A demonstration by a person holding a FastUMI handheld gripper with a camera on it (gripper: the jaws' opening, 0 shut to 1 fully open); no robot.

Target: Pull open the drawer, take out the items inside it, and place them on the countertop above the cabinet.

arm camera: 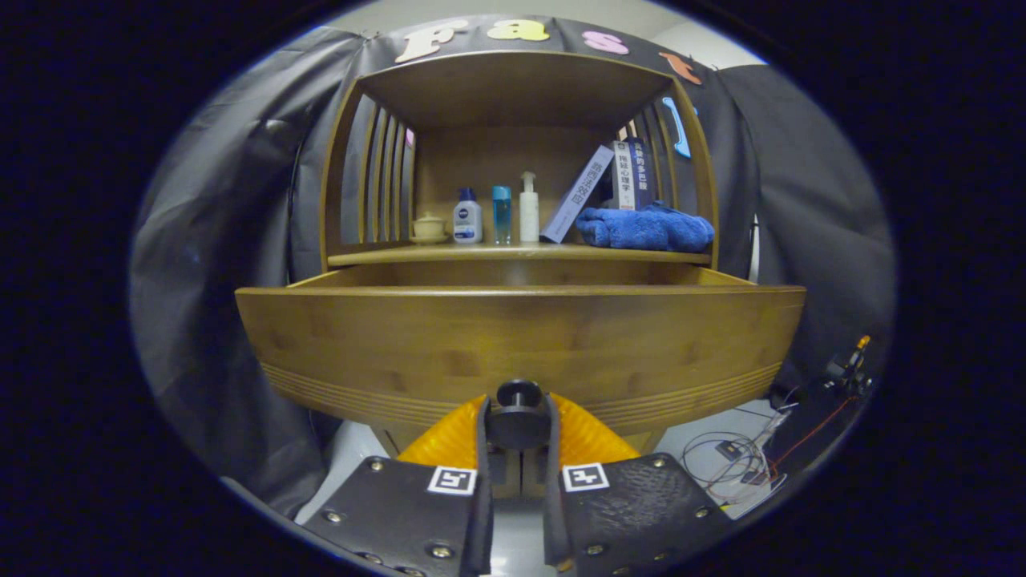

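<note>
Tool (519,421) clamped on drawer knob (519,394) to pull; drawer (521,344) already out (contents hidden behind its front), tabletop (449,254) above crowded.

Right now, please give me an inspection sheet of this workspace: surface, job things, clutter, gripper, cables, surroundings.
Surface: countertop above the drawer, wooden, items standing on it.
Job's things: drawer pulled out; its inside cannot be seen.
Clutter: small cup, three bottles, leaning books, blue towel.
Grippers: hand-held gripper, both fingers pressing the black knob.
Cables: loose wires on the floor, beside the cabinet.
Surroundings: black cloth wall behind.
</note>
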